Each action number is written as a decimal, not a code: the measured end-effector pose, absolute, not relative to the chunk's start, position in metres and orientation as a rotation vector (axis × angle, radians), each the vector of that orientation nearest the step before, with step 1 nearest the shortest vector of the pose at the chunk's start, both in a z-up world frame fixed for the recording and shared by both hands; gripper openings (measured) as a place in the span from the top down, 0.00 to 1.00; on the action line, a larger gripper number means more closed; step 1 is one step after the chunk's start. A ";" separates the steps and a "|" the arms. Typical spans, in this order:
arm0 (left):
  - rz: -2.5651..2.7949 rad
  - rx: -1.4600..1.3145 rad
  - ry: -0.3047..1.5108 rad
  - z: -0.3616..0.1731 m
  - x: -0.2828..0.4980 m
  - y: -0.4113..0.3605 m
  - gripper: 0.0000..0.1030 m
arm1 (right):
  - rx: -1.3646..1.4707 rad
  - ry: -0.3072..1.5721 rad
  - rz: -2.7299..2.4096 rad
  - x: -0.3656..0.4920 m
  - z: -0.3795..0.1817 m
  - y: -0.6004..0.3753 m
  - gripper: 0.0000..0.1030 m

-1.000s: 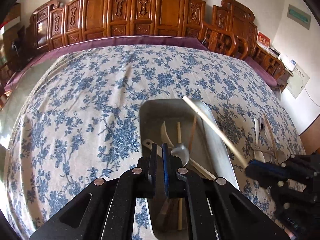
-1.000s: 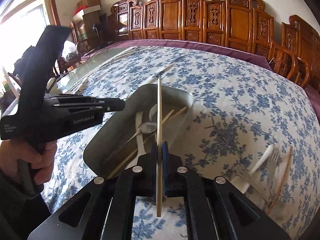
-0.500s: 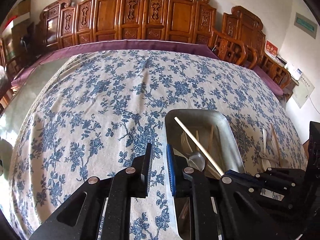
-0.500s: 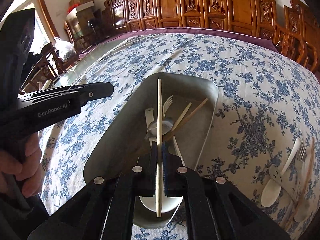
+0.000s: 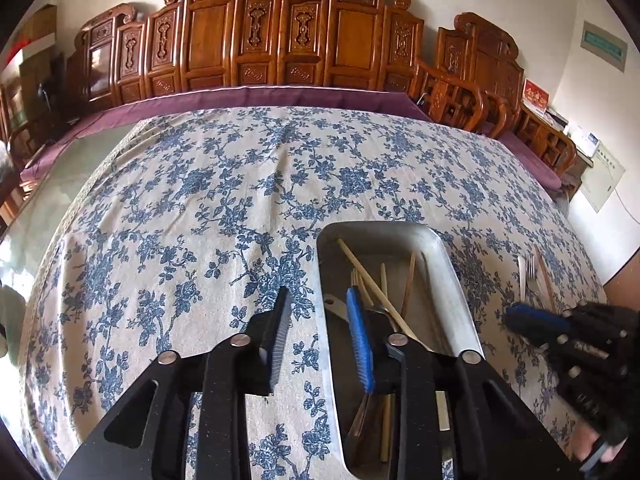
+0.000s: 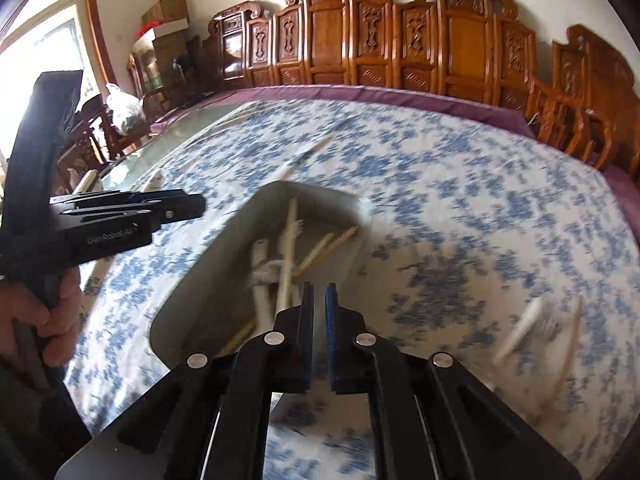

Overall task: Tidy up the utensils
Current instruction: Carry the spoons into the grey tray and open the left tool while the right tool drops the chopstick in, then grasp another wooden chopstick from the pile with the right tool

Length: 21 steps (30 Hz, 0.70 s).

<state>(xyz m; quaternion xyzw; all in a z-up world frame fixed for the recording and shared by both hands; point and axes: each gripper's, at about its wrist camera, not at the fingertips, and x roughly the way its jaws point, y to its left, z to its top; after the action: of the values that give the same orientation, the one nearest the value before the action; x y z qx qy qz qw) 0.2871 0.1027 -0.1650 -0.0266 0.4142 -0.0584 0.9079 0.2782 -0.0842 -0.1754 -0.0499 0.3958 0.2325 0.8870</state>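
A metal tray [image 5: 452,264] lies on the blue floral tablecloth and holds several utensils: a pale chopstick [image 5: 360,268], wooden chopsticks, a fork and a metal spoon. My left gripper [image 5: 318,296] is open and empty, its jaws straddling the tray's left rim. My right gripper [image 6: 319,292] is open by a narrow gap and empty, just above the tray's near end [image 6: 192,300]; the pale chopstick [image 6: 289,240] lies in the tray. The right wrist view is blurred. The right gripper [image 5: 532,318] also shows in the left wrist view, right of the tray.
A white fork [image 5: 522,272] and a wooden chopstick [image 5: 544,276] lie on the cloth right of the tray, blurred in the right wrist view [image 6: 520,332]. Carved wooden chairs [image 5: 296,36] line the table's far side. The left gripper's body [image 6: 120,224] is at the tray's left.
My right gripper opened and let the pale chopstick drop into the tray, then drew back to the right. My left gripper opened wide and shifted left over the tray's rim.
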 end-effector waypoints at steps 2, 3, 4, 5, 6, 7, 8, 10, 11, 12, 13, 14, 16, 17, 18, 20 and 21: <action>-0.130 -0.054 0.850 -0.163 0.286 0.098 0.65 | -0.132 0.803 0.446 0.271 -0.170 -0.108 0.93; -0.135 -0.052 0.848 -0.163 0.284 0.095 0.58 | -0.140 0.798 0.429 0.269 -0.168 -0.120 0.93; -0.141 -0.046 0.843 -0.162 0.283 0.092 0.56 | -0.150 0.795 0.406 0.265 -0.167 -0.134 0.93; -0.148 -0.040 0.839 -0.161 0.281 0.088 0.55 | -0.159 0.793 0.379 0.262 -0.166 -0.148 0.93; -0.155 -0.034 0.839 -0.161 0.280 0.083 0.55 | -0.164 0.794 0.359 0.259 -0.167 -0.160 0.93; -0.161 -0.030 0.838 -0.160 0.279 0.080 0.55 | -0.167 0.796 0.339 0.256 -0.167 -0.174 0.93; -0.169 -0.023 0.837 -0.159 0.277 0.075 0.52 | -0.167 0.798 0.326 0.255 -0.167 -0.184 0.93; -0.184 -0.013 0.824 -0.156 0.273 0.066 0.45 | -0.173 0.805 0.293 0.250 -0.169 -0.208 0.90; -0.189 -0.008 0.817 -0.155 0.272 0.063 0.41 | -0.175 0.808 0.285 0.248 -0.170 -0.216 0.87; -0.198 0.000 0.810 -0.153 0.269 0.057 0.40 | -0.176 0.811 0.272 0.247 -0.171 -0.227 0.80; -0.205 0.005 0.807 -0.152 0.267 0.051 0.40 | -0.172 0.813 0.262 0.247 -0.172 -0.236 0.78; -0.211 0.011 0.805 -0.152 0.264 0.047 0.40 | -0.164 0.818 0.253 0.247 -0.174 -0.245 0.78; -0.222 0.025 0.800 -0.151 0.259 0.037 0.39 | -0.151 0.824 0.248 0.248 -0.178 -0.257 0.78; -0.227 0.031 0.799 -0.150 0.257 0.031 0.39 | -0.145 0.832 0.247 0.250 -0.182 -0.263 0.78; -0.232 0.036 0.797 -0.149 0.255 0.027 0.39 | -0.142 0.835 0.245 0.251 -0.185 -0.266 0.78; -0.241 0.045 0.793 -0.148 0.250 0.016 0.39 | -0.129 0.838 0.248 0.253 -0.191 -0.271 0.78; -0.246 0.050 0.792 -0.148 0.247 0.010 0.39 | -0.125 0.844 0.254 0.254 -0.197 -0.273 0.78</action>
<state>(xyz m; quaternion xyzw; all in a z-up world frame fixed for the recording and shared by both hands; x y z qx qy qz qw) 0.2472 0.0097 -0.1480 0.0243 0.3847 -0.1194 0.9150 0.2538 -0.2726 -0.1974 -0.0603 0.4081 0.1231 0.9026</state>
